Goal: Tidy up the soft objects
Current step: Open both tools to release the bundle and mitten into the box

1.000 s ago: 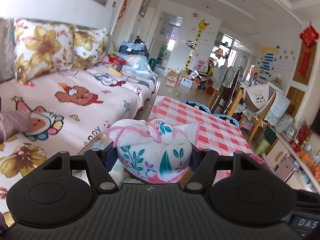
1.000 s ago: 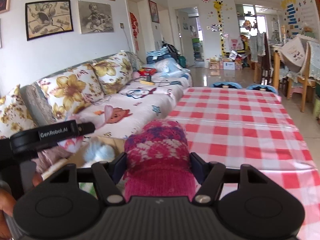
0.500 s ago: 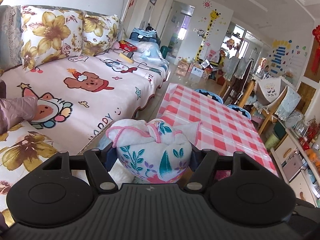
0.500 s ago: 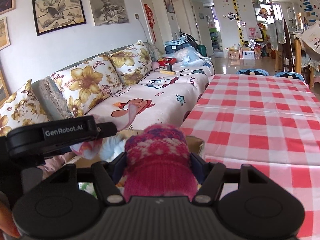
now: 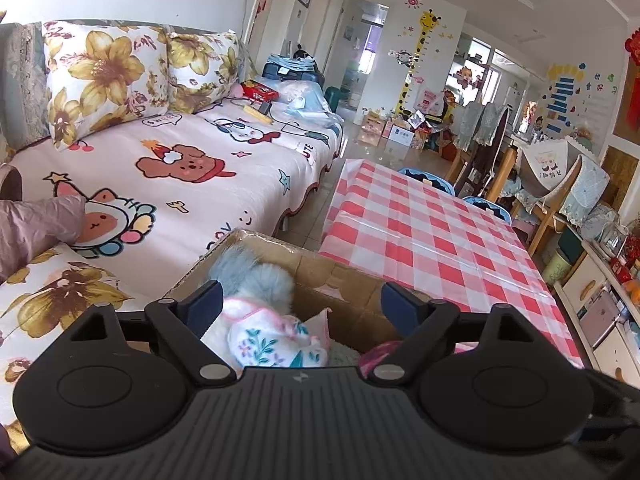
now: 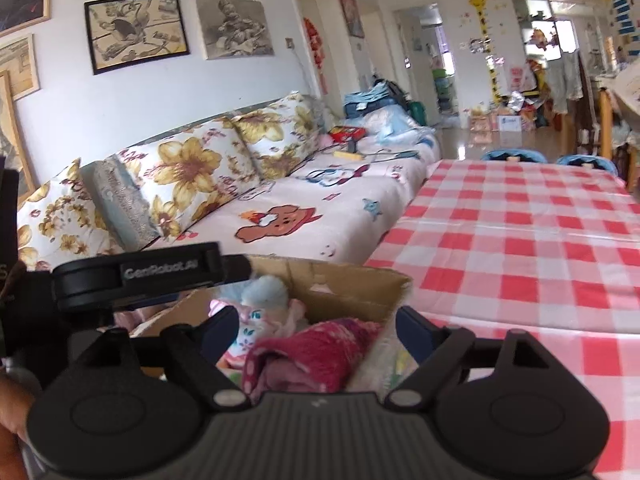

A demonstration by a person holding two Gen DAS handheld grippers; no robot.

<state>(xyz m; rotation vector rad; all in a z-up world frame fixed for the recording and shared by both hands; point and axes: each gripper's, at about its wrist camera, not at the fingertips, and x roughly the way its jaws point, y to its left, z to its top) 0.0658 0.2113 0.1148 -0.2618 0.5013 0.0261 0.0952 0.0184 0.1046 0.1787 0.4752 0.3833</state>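
Observation:
A cardboard box point(image 5: 340, 276) stands at the corner of the checked table, also in the right wrist view point(image 6: 360, 284). In it lie a white floral cloth bundle point(image 5: 276, 344), a grey-blue fluffy toy point(image 5: 256, 276) and a red knitted piece point(image 6: 312, 356). My left gripper point(image 5: 300, 300) is open above the box, with the floral bundle lying loose below it. My right gripper point(image 6: 316, 324) is open too, with the red knitted piece lying in the box under it. The left gripper's body point(image 6: 152, 272) shows at the left of the right wrist view.
A table with a red and white checked cloth point(image 5: 432, 232) stretches ahead and right. A sofa with a pink cartoon cover point(image 5: 180, 176) and flowered cushions point(image 5: 100, 76) runs along the left wall. Blue stools point(image 5: 428, 180) and chairs stand beyond the table.
Both grippers have opened. The floral bundle has dropped from the left gripper into the box and the red knitted piece from the right one.

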